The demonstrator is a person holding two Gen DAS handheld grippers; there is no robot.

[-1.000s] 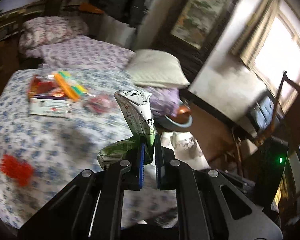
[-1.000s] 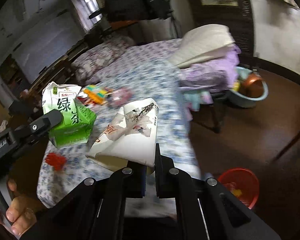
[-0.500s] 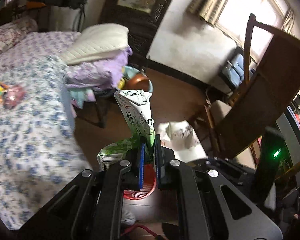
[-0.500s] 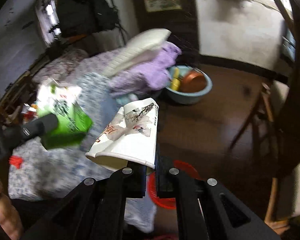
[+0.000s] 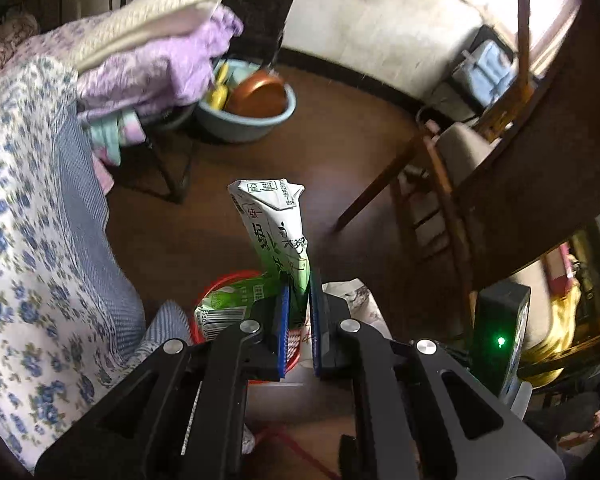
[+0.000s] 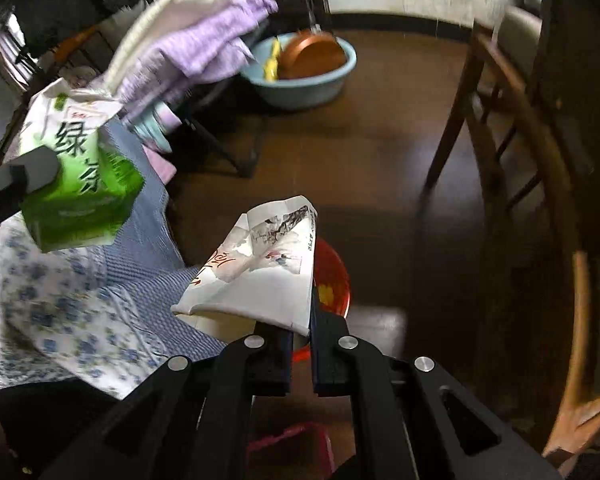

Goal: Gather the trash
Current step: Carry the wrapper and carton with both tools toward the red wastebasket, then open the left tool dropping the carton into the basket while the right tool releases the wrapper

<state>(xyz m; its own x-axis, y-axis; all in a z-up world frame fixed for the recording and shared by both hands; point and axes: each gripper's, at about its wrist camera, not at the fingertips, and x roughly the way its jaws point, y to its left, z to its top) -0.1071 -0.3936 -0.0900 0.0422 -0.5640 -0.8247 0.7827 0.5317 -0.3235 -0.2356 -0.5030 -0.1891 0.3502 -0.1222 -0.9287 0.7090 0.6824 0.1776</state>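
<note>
Above round red plastic bin (image 5: 220, 280), L gripper (image 5: 298, 312) clamps crumpled green carton (image 5: 276, 236), R gripper (image 6: 300, 344) pinches flattened paper cup (image 6: 260, 272).

I look down on a dark brown glossy floor (image 5: 260, 128). To my left lies a bed draped in a white sheet with blue flowers (image 5: 24, 216), with a cream quilted pillow (image 5: 148, 20) on folded lilac bedding (image 5: 152, 68) at its end. Beyond sits a pale blue plastic basin (image 5: 244, 124) holding a copper-coloured bowl (image 5: 260, 94). A white plastered wall (image 5: 380, 20) with a dark skirting closes the far side. On my right stands a brown wooden chair (image 6: 512, 136); daylight falls from the upper right.
</note>
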